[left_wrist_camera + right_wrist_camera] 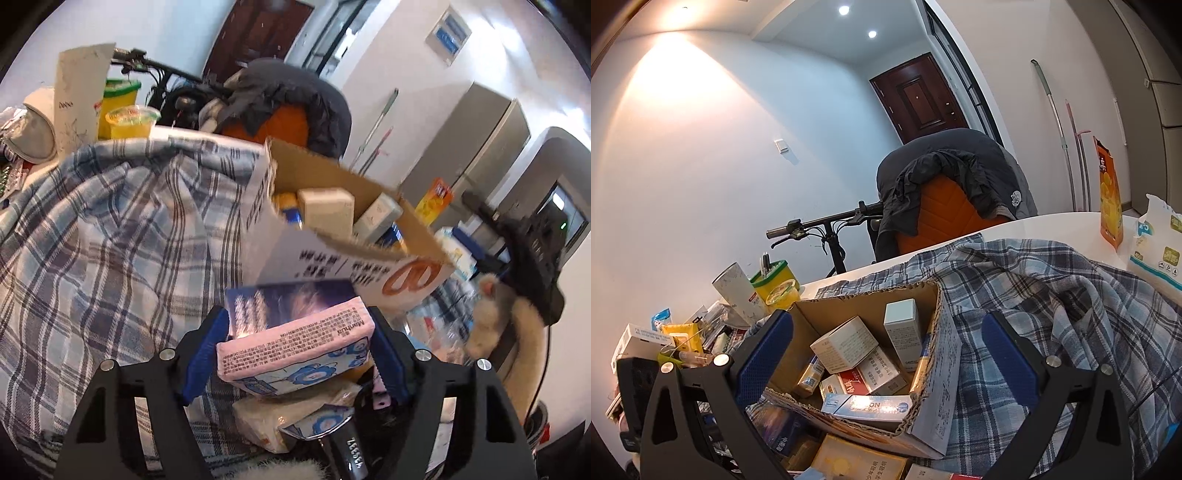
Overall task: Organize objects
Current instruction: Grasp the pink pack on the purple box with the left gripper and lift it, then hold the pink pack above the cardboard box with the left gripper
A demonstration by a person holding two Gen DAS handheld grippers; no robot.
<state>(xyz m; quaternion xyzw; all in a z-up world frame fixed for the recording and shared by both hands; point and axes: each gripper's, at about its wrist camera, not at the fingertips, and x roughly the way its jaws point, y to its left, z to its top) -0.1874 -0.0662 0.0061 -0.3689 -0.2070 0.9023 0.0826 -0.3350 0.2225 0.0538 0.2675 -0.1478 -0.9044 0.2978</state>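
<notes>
My left gripper (298, 317) is shut on a pink tissue pack (295, 343) printed with blue flowers, one blue pad against each side. A purple box (295, 299) lies just behind the pack, and a pale bag (266, 421) and other clutter lie under it. Beyond stands an open cardboard box (332, 262) holding several small cartons. In the right wrist view, my right gripper (886, 319) is open wide and hangs in front of that cardboard box (831, 314). A white carton (846, 343) and a blue tube box (868, 406) show inside it. Nothing touches the right pads.
A blue plaid cloth (1052, 314) covers the table. A yellow pen cup (775, 280), a jelly cup (131, 122) and a white tube (77, 92) stand at the far side. An orange snack bag (1108, 199) and a wipes pack (1156, 243) are on the right. A jacket-draped chair (953, 192) stands behind.
</notes>
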